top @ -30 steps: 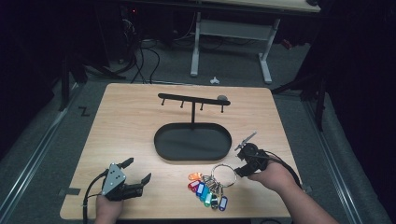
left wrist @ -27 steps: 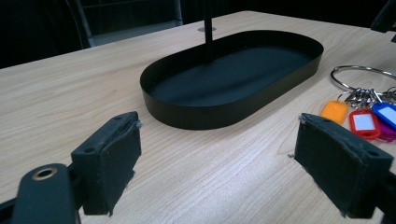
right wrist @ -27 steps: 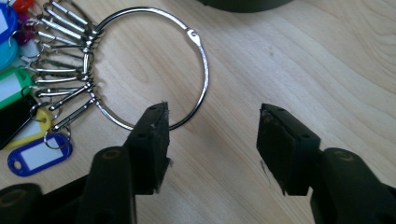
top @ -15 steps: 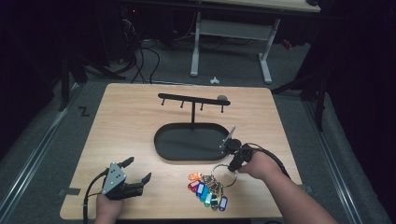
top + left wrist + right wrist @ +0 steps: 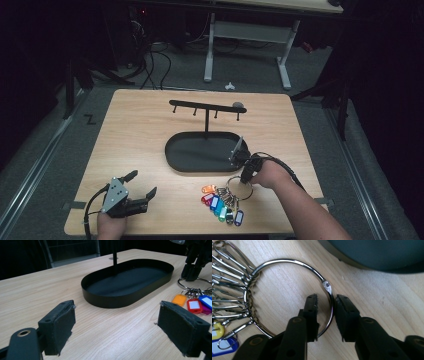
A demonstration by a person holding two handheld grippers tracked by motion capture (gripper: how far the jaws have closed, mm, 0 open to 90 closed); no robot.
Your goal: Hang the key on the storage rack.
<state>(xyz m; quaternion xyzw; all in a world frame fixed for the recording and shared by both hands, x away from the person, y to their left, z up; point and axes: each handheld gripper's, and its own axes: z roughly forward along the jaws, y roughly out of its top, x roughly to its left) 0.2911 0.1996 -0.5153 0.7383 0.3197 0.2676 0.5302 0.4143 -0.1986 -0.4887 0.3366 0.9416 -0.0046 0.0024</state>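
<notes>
A person's right tool (image 5: 243, 176) comes down on a large metal ring (image 5: 239, 187) lying on the wooden tabletop (image 5: 145, 140), just in front of the black oval tray (image 5: 200, 155). In the right gripper view the ring's wire (image 5: 331, 312) runs between the two black pads (image 5: 312, 315), one pad inside the loop and one outside, close by the ring's small hinge (image 5: 327, 286). The jaws have just been closing on the wire; the outer pad sits against it, while a thin gap seems to remain at the inner pad, though the angle makes that hard to judge.

A fan of coloured key tags (image 5: 221, 204) hangs off the ring on wire clips, spread on the tabletop on the side of the ring away from the tray. Orange, red and blue tags (image 5: 193, 303) show in the left gripper view, to the right of the tray.

The left tool (image 5: 137, 187) rests low over the tabletop, well to the left of the tray and nearer the person, its pads (image 5: 58, 326) spread wide with only bare wood between them. From the tray rises a thin post carrying a hook bar (image 5: 206, 106).
</notes>
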